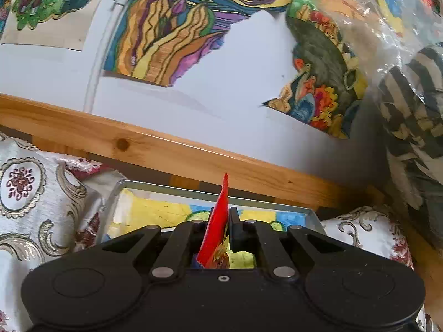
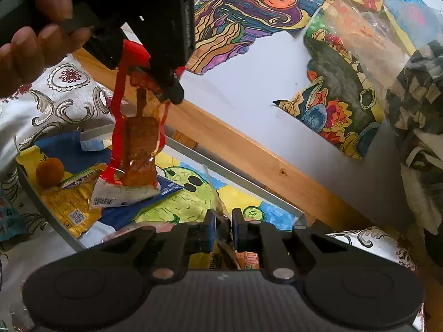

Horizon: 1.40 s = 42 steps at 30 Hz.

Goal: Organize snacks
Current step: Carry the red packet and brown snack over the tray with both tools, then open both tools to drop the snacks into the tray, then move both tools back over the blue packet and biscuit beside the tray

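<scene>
My left gripper point(image 1: 220, 231) has its black jaws closed on a red-edged clear plastic snack packet point(image 1: 216, 232), which stands up between the pads at the lower centre of the left wrist view. In the right wrist view, that same gripper point(image 2: 166, 88) sits at the upper left, with the packet point(image 2: 138, 141) hanging straight down from it, brown contents showing through, its lower end just above or touching the pile below; I cannot tell which. I judge it light, limp and crinkly, likely to slip or tear if pinched by the film alone, so the sealed red edge is the place to hold.

My right gripper point(image 2: 222, 227) is pinched nearly shut on a thin clear wrapper with orange print point(image 2: 228, 251) at the lower centre.

Below the hanging packet, the grey metal tray with a painted paper lining point(image 2: 243, 178) holds a yellow foil pouch point(image 2: 72, 204), a blue packet point(image 2: 163, 191) and a small orange ball point(image 2: 49, 171), at the left of the frame.
</scene>
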{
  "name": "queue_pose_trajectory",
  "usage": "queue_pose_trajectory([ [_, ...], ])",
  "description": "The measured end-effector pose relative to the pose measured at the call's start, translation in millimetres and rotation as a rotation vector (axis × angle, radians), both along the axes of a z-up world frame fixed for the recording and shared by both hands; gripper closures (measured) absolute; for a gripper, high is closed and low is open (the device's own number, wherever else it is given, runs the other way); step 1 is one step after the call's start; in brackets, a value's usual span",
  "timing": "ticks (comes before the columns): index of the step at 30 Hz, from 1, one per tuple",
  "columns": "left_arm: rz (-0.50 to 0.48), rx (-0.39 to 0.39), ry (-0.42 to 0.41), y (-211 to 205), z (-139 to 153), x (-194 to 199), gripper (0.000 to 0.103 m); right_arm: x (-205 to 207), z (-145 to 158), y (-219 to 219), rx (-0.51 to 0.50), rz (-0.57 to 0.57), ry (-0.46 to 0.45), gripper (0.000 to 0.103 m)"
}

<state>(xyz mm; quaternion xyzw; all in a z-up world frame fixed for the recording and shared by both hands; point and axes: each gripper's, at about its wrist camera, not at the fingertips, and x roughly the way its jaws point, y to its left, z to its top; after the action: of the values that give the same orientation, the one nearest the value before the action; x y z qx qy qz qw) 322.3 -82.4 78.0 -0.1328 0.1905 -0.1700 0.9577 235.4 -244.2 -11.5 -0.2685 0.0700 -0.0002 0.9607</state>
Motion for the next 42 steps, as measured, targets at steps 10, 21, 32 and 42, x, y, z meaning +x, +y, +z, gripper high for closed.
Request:
queue_pose_trajectory([
  [10, 0.171, 0.085, 0.015, 13.7, -10.5, 1.8, 0.034, 6.1, 3.2, -7.0, 0.082, -0.026, 0.034, 0.049],
  [21, 0.241, 0.134, 0.021, 27.3, -24.3, -2.4, 0.011, 6.6, 9.8, -19.1, 0.190, -0.038, 0.052, 0.017],
  [32, 0.274, 0.167, 0.000, 25.6, -25.0, -17.0, 0.002, -3.2, 12.9, -11.0, 0.189, 0.008, 0.044, 0.005],
  [42, 0.275, 0.170, -0.010, 28.9, -22.0, -44.4, 0.001, -12.0, 17.8, -13.0, 0.203, 0.008, 0.027, 0.001],
])
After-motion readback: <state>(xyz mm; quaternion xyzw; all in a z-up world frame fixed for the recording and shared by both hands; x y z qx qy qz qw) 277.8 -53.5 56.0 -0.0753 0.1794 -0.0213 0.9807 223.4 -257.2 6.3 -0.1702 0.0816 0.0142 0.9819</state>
